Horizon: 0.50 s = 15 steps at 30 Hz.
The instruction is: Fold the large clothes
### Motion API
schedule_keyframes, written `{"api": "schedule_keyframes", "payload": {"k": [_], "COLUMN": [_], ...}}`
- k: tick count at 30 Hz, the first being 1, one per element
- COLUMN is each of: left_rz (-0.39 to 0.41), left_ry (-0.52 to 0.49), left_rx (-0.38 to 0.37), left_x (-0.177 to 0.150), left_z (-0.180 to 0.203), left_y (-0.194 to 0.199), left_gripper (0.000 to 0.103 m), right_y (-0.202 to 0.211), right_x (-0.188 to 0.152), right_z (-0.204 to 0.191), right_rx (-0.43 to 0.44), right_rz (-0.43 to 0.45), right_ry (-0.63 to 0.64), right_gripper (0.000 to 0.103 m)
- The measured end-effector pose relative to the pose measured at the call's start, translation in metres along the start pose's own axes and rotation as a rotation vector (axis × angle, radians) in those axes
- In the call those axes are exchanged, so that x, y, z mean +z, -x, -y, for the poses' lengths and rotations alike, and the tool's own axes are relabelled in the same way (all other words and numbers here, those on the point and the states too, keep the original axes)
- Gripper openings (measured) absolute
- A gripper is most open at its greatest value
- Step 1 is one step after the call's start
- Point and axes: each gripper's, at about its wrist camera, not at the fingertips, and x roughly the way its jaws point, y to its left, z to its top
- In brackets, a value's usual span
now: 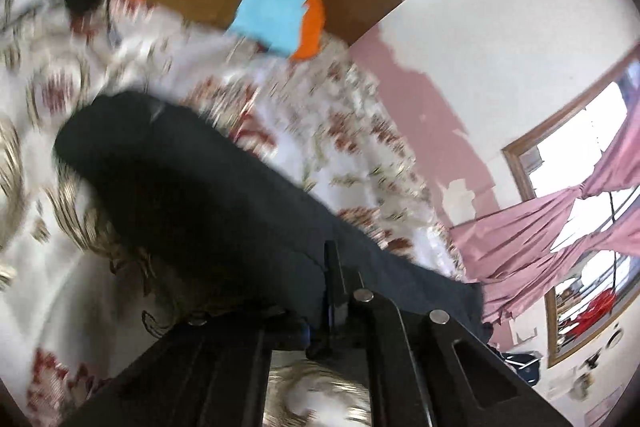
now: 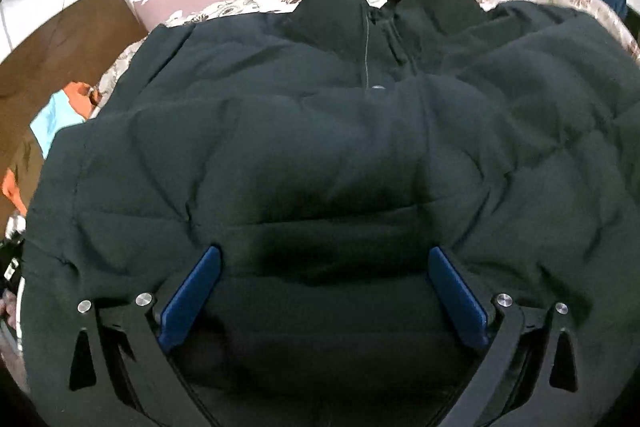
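Dark padded jacket (image 2: 320,147) lies on the bed (image 1: 60,267); left gripper (image 1: 334,291) is clenched on its edge, right gripper (image 2: 324,291) spread wide above. Next, likely carrying that edge across.

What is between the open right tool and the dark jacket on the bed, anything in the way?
Nothing visible. The right tool hangs open directly over the dark jacket, its blue pads spread wide with only jacket fabric showing between them. Whether the pads touch the fabric cannot be told.
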Motion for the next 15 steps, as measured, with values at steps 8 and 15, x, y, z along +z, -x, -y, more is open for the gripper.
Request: {"api": "schedule_keyframes", "payload": {"k": [8,15], "left_rz": [0.074,0.09], "left_ry": [-0.245,-0.468], "left_rx": [-0.093,-0.218], "left_x": [0.029,0.013], "left_z": [0.102,0.225], "left_y": [0.06,0.105], "left_gripper": [0.005,0.005], "right_y": [0.028,0.075], "right_x": [0.002,-0.001], "right_z": [-0.007,0.011], "right_rx": [0.091,0.012], "right_rz": [0.004,0.057], "right_ry": [0.037,0.103], "right_gripper": [0.102,0.102]}}
